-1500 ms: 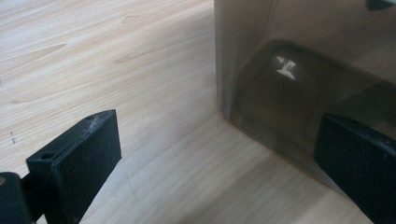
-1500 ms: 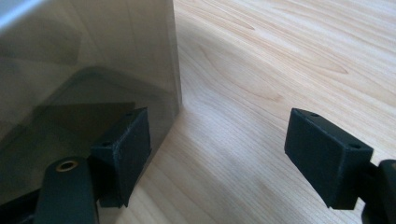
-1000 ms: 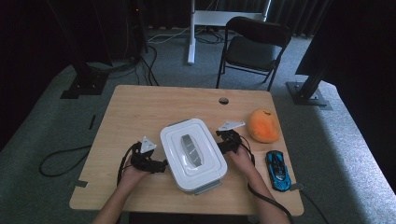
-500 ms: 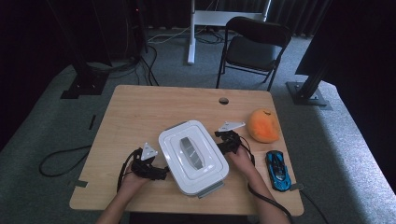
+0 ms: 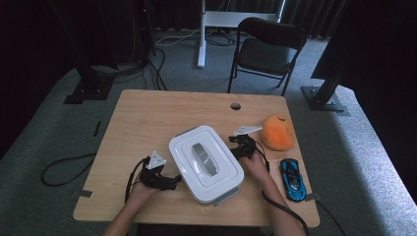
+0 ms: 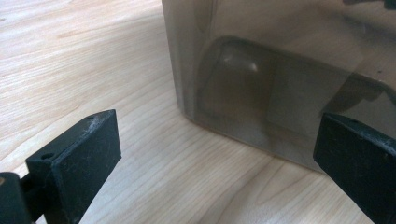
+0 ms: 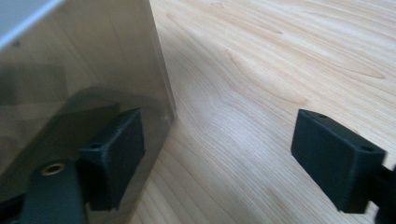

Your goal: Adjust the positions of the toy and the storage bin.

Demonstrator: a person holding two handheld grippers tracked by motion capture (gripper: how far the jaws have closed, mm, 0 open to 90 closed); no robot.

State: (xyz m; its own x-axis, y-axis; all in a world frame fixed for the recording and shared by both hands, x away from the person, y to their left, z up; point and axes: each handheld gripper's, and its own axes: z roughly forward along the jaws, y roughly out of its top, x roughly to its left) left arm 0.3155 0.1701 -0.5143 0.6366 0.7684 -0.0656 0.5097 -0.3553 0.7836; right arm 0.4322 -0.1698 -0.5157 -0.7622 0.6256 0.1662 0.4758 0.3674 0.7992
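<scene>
Lying near the middle of the light wooden table (image 5: 162, 108), the white-lidded rectangular plastic storage box (image 5: 206, 162) runs its long axis from far left to near right. At its left side the left gripper (image 5: 172, 181) sits with jaws spread wide, one corner of the smoky translucent wall between them. Against the far right side, the right gripper (image 5: 237, 143) has just been opening, jaws wide beside a corner. Contents cannot be made out.

High view overlooks table (image 5: 162, 113); tool views hug its box (image 5: 206, 163).
</scene>
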